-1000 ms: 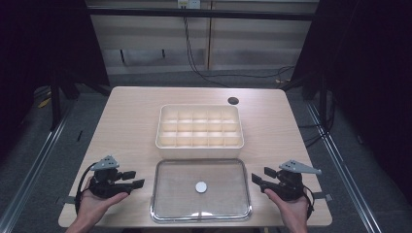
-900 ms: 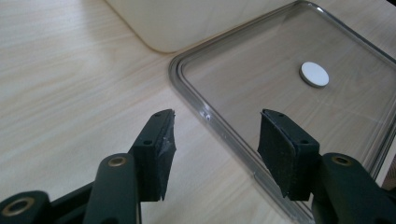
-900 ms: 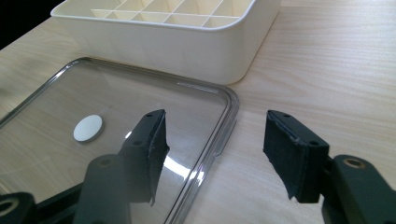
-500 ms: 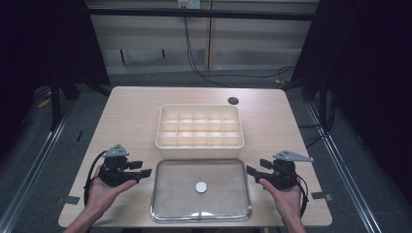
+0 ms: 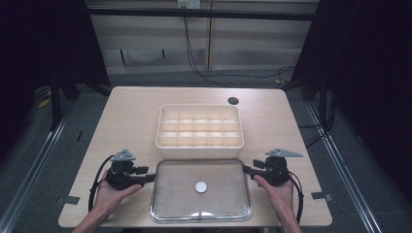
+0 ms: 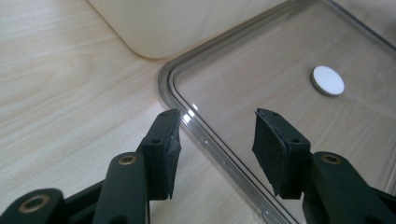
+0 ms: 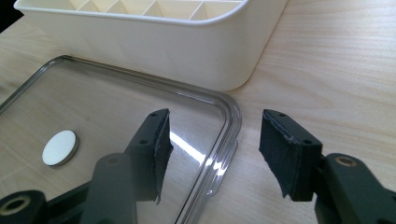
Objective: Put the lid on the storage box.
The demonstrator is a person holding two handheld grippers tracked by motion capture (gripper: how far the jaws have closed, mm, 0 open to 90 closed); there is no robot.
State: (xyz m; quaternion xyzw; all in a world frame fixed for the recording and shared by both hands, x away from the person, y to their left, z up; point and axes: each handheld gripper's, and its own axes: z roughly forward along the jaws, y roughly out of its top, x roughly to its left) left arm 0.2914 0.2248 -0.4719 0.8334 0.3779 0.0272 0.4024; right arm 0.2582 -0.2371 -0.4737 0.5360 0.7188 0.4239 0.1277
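Lid: a clear lid (image 5: pixel 201 189) with a small white disc (image 5: pixel 201 187) at its middle lies flat on the table (image 5: pixel 126 116), just in front of the cream compartment box (image 5: pixel 199 125), its far edge touching or nearly touching the box wall.
Left gripper: the left gripper (image 5: pixel 148 177) sits at the lid's left edge; its jaws have just been closing, yet stand apart with the rim (image 6: pixel 205 140) between them and neither pad pressing on it.
Right gripper: the right gripper (image 5: pixel 248 170) is at the lid's right edge near the far corner, jaws apart after closing a little, straddling the rim (image 7: pixel 223 154) without contact.
Likely step: pinching both rims to lift the lid toward the box.
Risk, slip: the rim looks thin and glossy; a shallow bite could let one side drop.
Risk, tilt: uneven closing or lifting may skew the lid against the box.
Risk, push: a pad striking the edge could slide the lid sideways.
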